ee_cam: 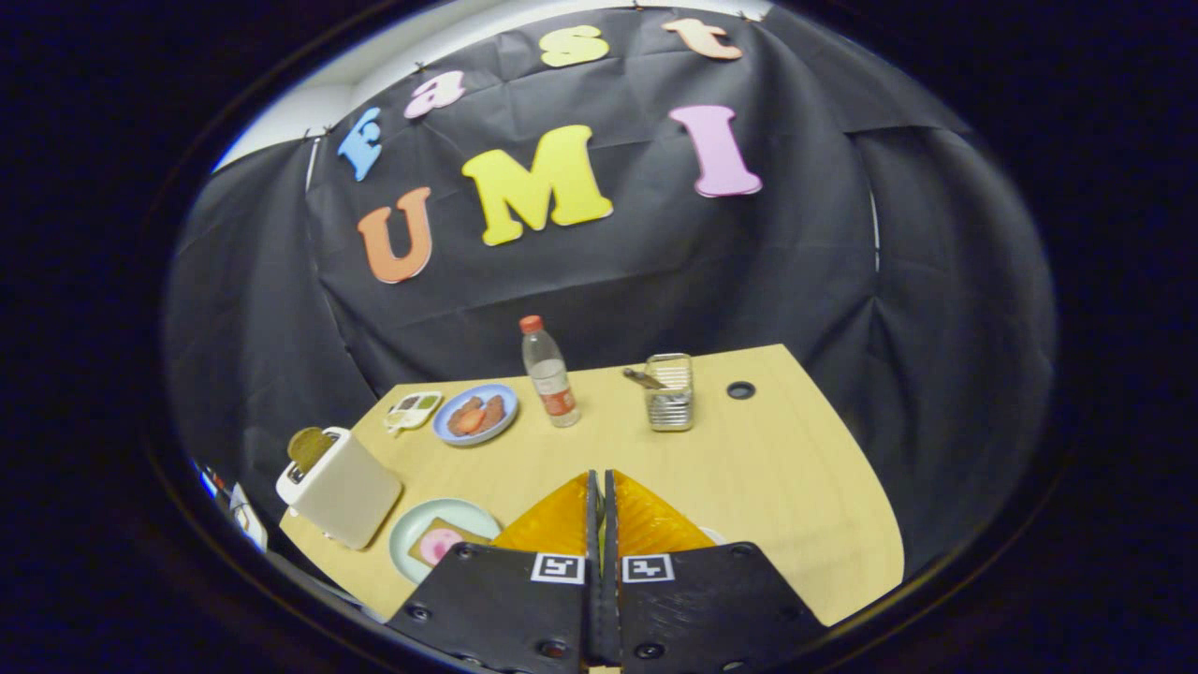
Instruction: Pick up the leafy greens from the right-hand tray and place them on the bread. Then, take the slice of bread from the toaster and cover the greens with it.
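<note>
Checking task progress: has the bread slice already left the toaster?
No, the bread slice stands in the toaster slot, and the tool is shut, holding nothing.

Gripper (pixel 600 487) fingers pressed together, hiding near part of pale green plate (pixel 412 534) and white tray rim (pixel 713 535) right of plate. Compartment dish (pixel 413 408) contents beyond plate too small to tell.

No readable text on the bottle (pixel 550 373) label.
</note>
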Available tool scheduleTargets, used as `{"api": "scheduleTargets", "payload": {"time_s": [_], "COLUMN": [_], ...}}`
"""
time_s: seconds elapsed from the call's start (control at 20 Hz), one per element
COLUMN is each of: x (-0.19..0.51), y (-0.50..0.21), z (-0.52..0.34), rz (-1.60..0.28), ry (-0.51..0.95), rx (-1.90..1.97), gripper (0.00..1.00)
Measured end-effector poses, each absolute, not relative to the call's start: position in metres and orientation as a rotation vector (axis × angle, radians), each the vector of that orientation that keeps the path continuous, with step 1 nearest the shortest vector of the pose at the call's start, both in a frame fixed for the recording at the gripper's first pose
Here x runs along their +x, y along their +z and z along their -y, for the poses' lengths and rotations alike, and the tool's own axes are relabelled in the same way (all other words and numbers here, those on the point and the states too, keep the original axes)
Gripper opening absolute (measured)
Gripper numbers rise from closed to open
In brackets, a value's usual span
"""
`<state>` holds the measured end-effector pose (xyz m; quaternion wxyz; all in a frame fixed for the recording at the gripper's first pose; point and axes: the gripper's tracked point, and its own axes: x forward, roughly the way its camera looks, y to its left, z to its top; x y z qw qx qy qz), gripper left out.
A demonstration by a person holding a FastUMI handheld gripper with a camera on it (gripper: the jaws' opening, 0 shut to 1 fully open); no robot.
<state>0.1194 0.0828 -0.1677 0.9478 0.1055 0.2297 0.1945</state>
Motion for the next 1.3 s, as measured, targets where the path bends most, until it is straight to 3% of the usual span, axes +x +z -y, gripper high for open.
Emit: {"api": "scheduleTargets", "payload": {"time_s": [0.35, 0.7, 0.9, 1.3], "x": [0.081, 0.058, 0.064, 0.077], "y": [-0.142, -0.181, -0.209, -0.257], "z": [-0.248, -0.362, -0.375, -0.321], "rz": [-0.454, -0.565, -0.61, -0.663], "ry": [0.535, 0.566, 0.527, 0.407], "rx": [0.217, 0.341, 0.374, 0.356], "gripper": [0.0, 0.0, 0.0, 0.0]}}
